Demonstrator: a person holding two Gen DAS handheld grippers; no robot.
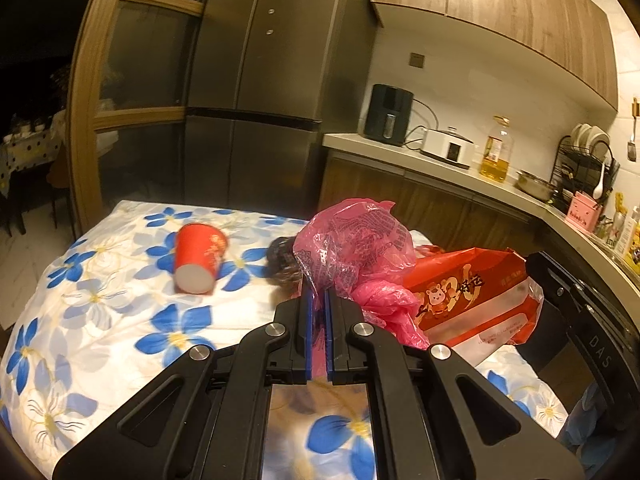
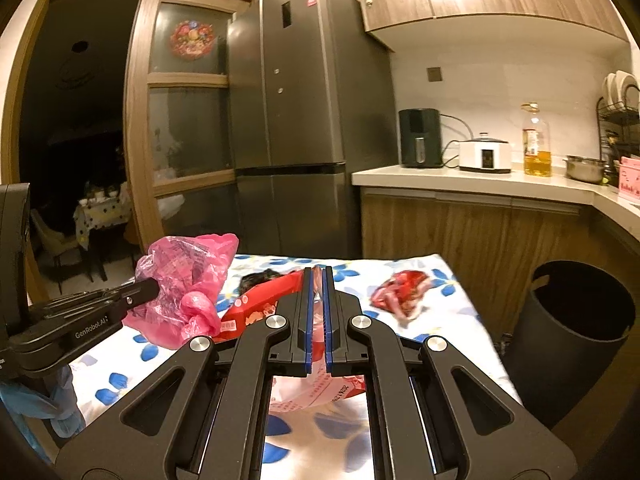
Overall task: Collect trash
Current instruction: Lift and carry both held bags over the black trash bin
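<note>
My left gripper (image 1: 318, 294) is shut on a crumpled pink plastic bag (image 1: 356, 240), held just above the floral tablecloth (image 1: 120, 320). My right gripper (image 2: 317, 276) is shut on a red and white snack packet (image 2: 260, 308), which also shows in the left wrist view (image 1: 476, 300). The two bags touch side by side. A red paper cup (image 1: 198, 258) lies on its side at the left of the cloth. A crumpled red wrapper (image 2: 400, 292) lies at the right. A dark lump (image 2: 260, 278) sits behind the bags, partly hidden.
A black round bin (image 2: 572, 332) stands on the floor right of the table. Behind are a tall grey fridge (image 2: 304, 120) and a counter (image 2: 480, 182) with an air fryer, cooker, oil bottle and dish rack. A dark doorway (image 2: 72, 140) opens at the left.
</note>
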